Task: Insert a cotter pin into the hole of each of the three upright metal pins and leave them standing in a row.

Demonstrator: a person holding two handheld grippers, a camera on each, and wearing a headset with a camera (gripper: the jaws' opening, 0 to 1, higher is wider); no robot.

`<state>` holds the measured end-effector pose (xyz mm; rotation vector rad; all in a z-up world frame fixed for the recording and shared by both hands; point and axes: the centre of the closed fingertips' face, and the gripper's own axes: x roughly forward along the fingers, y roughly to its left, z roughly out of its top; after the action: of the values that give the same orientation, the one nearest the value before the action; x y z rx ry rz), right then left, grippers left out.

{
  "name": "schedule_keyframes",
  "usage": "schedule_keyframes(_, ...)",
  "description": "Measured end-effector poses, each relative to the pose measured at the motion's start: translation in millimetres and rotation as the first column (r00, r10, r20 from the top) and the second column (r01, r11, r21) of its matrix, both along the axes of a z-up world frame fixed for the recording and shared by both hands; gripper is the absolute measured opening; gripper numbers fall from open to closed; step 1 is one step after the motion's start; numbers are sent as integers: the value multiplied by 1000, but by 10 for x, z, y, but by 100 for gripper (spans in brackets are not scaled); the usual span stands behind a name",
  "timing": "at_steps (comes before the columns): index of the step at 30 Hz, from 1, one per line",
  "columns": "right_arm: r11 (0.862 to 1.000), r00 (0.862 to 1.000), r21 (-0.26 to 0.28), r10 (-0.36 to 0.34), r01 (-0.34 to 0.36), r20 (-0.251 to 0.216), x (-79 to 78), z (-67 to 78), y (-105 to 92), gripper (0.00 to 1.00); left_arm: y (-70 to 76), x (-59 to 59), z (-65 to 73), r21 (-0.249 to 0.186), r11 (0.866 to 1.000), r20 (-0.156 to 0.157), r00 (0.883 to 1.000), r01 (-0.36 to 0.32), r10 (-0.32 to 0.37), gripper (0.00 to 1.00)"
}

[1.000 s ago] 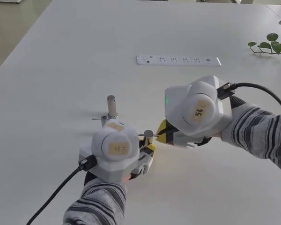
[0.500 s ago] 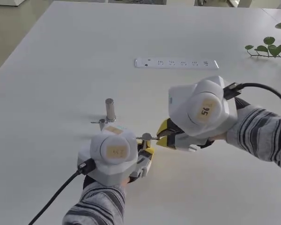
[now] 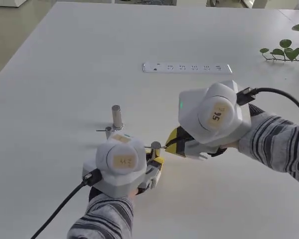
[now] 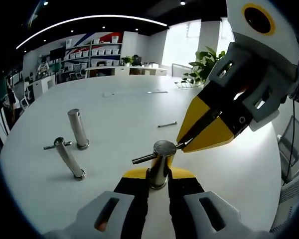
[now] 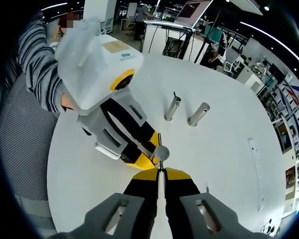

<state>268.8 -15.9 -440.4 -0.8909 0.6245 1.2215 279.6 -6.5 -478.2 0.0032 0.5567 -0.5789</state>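
Note:
My left gripper (image 3: 156, 160) (image 4: 158, 175) is shut on the base of an upright metal pin (image 3: 155, 146) (image 4: 160, 162) just above the table. My right gripper (image 3: 168, 144) (image 5: 160, 173) is shut on a cotter pin (image 4: 142, 159) (image 5: 159, 140) that runs through the hole in that pin's head, its tip poking out the far side. In the left gripper view the right gripper (image 4: 182, 145) closes in from the right. Behind them stand a bare pin (image 3: 117, 116) (image 4: 77, 129) and a second pin (image 3: 108, 131) (image 4: 68, 159) with a cotter pin through it.
A white power strip (image 3: 187, 66) lies farther back on the white table (image 3: 65, 74). A leafy plant sprig (image 3: 283, 50) sits at the far right. One loose cotter pin (image 4: 167, 124) lies on the table beyond the held pin.
The head view has shifted slightly. Both grippers stay shut and keep the same positions around the held pin; the two standing pins have not moved.

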Motion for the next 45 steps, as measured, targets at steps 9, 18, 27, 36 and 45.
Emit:
schedule_keyframes(9,1000,999,-10,26,-26,25,0,-5,44,0,4,-3,-10,-4,1000,-8,1000,-9,9,11)
schedule_keyframes(18,999,998,-22,44,-44,36,-1,-12,60,0,8,-7,-18,0,1000,-9,1000,-15,15,11)
schedule_keyframes(27,999,999,-15,38,-37,30,-4,-13,66,0,13,-5,-30,5,1000,-12,1000,-17,17,11)
schedule_keyframes(36,1000,1000,10,16,-17,19,-1,-14,79,0,44,-41,-80,32,999,-25,1000,-16,17,16)
schedule_keyframes(45,999,1000,51,-8,8,-7,-5,19,132,9,85,-101,-16,47,999,-8,1000,21,-21,25)
